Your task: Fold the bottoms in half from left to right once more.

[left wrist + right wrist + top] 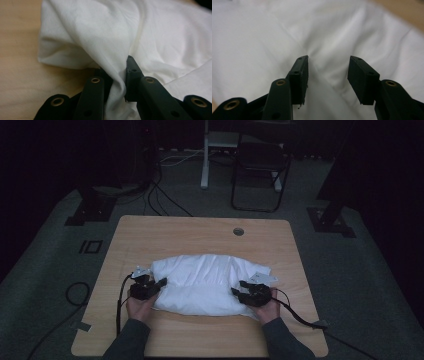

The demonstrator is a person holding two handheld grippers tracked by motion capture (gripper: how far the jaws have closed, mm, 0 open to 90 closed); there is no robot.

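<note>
1. The left claw (117, 82) is clamped on a raised fold of a white cloth (155, 37), with fabric pinched between its two black jaws.
2. The right claw (328, 80) stands wide apart, jaws poised over the cloth with a soft ridge of fabric between them, not gripped.
3. From above, the left claw (161, 282) sits at the cloth's left edge and the right claw (236, 288) at its right edge.
4. The white cloth (205, 277) lies bunched in a wide oval mound on the near half of a light wooden desk (200, 232).
5. A person's hands and dark sleeves enter from the near edge.
</note>
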